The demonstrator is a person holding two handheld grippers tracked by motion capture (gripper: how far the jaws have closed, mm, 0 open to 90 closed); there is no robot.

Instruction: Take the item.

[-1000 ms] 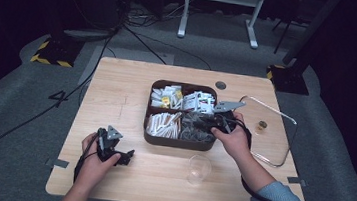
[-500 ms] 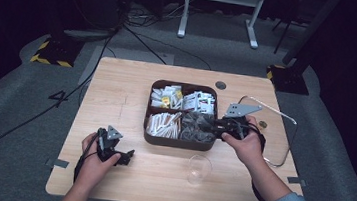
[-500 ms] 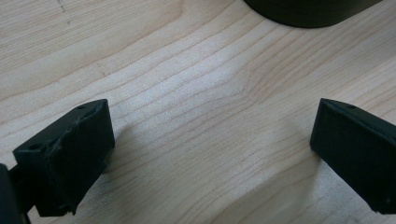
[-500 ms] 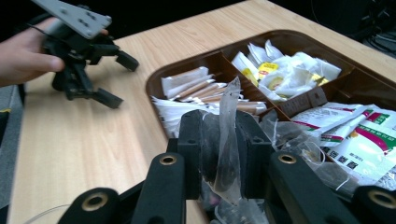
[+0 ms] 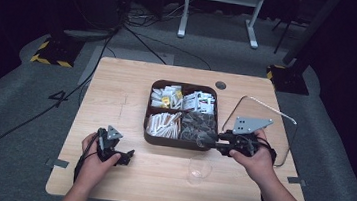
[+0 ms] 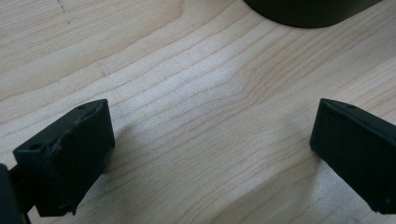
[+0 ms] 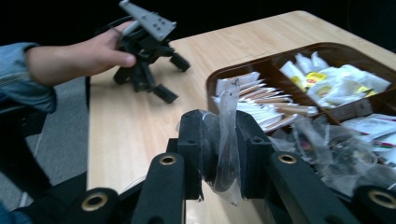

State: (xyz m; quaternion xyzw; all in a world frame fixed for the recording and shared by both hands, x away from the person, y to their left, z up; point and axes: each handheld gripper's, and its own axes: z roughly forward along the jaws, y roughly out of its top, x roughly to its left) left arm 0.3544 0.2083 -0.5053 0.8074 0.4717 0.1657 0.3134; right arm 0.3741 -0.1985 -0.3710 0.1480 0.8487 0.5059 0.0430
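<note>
My right hand (image 5: 255, 161) reaches in from the lower right with the wrist level, pointing my right gripper (image 5: 208, 143) leftward at the near right corner of the dark brown, four-compartment plastic tray (image 5: 178, 142). Its black jaws are pressed together on a small clear plastic sachet with a dark round thing inside (image 7: 227, 140); the sachet stands upright between the pads, its top edge poking above them and its bottom corner hanging below. It sits just at the tray's near right compartment, which holds a heap of similar clear sachets (image 5: 197, 127); whether it touches that heap I cannot tell. My left hand (image 5: 93, 161) rests low on the pale wooden table (image 5: 117, 89), well apart from the tray, with my left gripper (image 5: 128, 156) aimed right and its jaws spread wide over bare wood, holding nothing. A clear drinking glass (image 5: 199, 169) stands on the table just in front of my right gripper.
</note>
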